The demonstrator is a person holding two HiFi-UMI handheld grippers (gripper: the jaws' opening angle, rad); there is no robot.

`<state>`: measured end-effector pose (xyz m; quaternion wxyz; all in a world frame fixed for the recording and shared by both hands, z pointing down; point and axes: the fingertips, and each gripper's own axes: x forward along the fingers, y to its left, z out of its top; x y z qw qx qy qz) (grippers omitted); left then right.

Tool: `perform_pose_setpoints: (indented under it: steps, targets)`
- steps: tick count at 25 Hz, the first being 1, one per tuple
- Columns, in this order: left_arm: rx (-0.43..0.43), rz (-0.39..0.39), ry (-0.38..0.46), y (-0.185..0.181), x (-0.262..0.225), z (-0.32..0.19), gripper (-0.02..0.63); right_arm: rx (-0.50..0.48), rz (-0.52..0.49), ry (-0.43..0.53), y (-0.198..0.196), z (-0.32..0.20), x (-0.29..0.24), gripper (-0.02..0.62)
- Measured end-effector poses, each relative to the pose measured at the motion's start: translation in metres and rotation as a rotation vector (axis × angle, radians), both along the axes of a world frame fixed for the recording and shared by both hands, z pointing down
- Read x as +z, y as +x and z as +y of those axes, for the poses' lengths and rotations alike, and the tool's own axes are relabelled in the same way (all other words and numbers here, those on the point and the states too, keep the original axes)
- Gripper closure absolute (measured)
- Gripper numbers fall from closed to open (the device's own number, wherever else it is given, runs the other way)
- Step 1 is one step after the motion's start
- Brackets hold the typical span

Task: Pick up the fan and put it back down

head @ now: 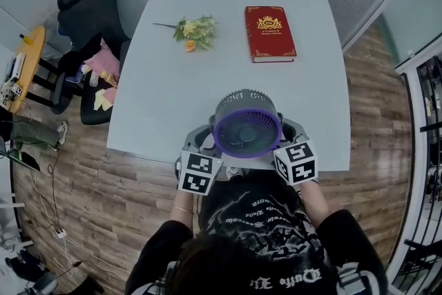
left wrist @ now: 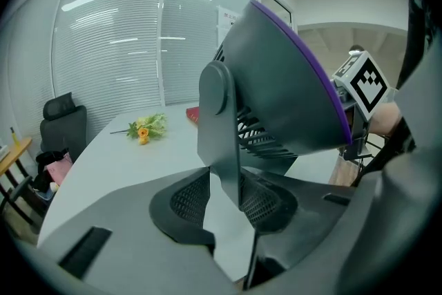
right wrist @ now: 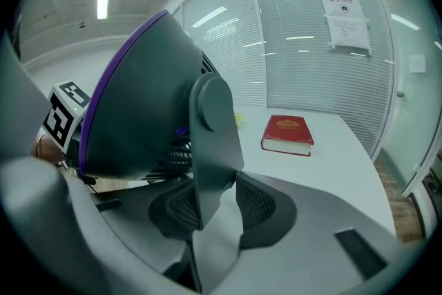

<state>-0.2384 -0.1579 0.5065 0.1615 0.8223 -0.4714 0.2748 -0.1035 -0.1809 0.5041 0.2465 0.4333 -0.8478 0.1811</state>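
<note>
Two grippers on one small fan (head: 246,128), one per side. The left gripper (left wrist: 224,193) and the right gripper (right wrist: 210,200) each have their fingers (left wrist: 181,200) clenched on a flat upright arm of the fan's yoke, so the head hangs between them and can't swing. Makes sense to me: the round head is too fat and slick to pinch, and those slabs aren't. It's held over the near edge of the white desk (head: 228,72), looks clear of the top, face tilted up at the person. The shell is smooth matte grey plastic with a purple ring round the front grille. The finger pads are black with a mesh texture. A red hardback book (head: 269,33) and some yellow flowers (head: 195,31) lie farther back, well apart from it.
</note>
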Motion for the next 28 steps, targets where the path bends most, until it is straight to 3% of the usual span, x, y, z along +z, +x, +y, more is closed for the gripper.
perform_pose_setpoints:
  steps: [12, 28]
  targets:
    - [0.119, 0.021, -0.024, 0.025, 0.014, 0.030, 0.483, 0.123, 0.032, -0.016, 0.026, 0.048, 0.013, 0.474]
    - [0.279, 0.021, -0.073, 0.090, 0.023, 0.014, 0.483, 0.272, 0.055, -0.040, 0.090, 0.055, 0.019, 0.471]
